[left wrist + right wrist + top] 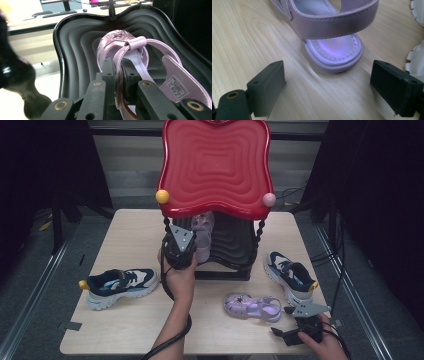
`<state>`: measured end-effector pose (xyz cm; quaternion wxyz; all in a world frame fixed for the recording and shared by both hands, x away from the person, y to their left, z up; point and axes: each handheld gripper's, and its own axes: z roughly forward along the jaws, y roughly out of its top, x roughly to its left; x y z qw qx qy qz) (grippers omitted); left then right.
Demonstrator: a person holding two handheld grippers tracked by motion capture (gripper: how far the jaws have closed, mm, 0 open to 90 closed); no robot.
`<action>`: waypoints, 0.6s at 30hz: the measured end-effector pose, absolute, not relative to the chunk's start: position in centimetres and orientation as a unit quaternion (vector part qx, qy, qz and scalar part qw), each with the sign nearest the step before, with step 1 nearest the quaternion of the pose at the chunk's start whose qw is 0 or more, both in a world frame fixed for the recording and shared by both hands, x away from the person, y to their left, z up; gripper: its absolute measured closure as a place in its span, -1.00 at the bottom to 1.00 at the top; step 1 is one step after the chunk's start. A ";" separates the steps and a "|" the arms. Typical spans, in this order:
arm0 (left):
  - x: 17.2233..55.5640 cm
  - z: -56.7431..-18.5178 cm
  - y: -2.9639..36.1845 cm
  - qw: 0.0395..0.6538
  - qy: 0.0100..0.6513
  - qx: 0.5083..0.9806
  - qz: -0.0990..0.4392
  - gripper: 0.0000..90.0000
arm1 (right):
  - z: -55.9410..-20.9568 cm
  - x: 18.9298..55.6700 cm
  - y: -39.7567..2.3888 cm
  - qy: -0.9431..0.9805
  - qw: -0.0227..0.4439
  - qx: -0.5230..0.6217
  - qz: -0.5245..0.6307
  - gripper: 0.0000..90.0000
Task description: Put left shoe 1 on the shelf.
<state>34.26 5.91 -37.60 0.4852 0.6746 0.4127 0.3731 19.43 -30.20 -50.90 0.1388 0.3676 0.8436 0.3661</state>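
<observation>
Under the red top tier (216,167) of the shoe stand, the left gripper (179,251) is clamping its jaws tight on the edge of a lilac sandal (130,53), holding it over the black lower tray (75,42); the left gripper view is showing the sandal's strap and star-studded front lying against the tray's ridged surface. Near the right front corner of the table (135,320), the right gripper (302,327) is resting with its jaws spread wide and gripping nothing, its pads flanking, without touching, the heel of the second lilac sandal (333,47) lying on the wood. Farther out, one dark sneaker (122,285) is sitting at the left and another sneaker (291,275) at the right of the stand
</observation>
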 end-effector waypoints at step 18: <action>36.0 -38.1 4.7 0.496 0.422 0.648 0.395 0.84 | -50.9 19.5 -30.2 0.845 0.139 0.366 0.365 -0.74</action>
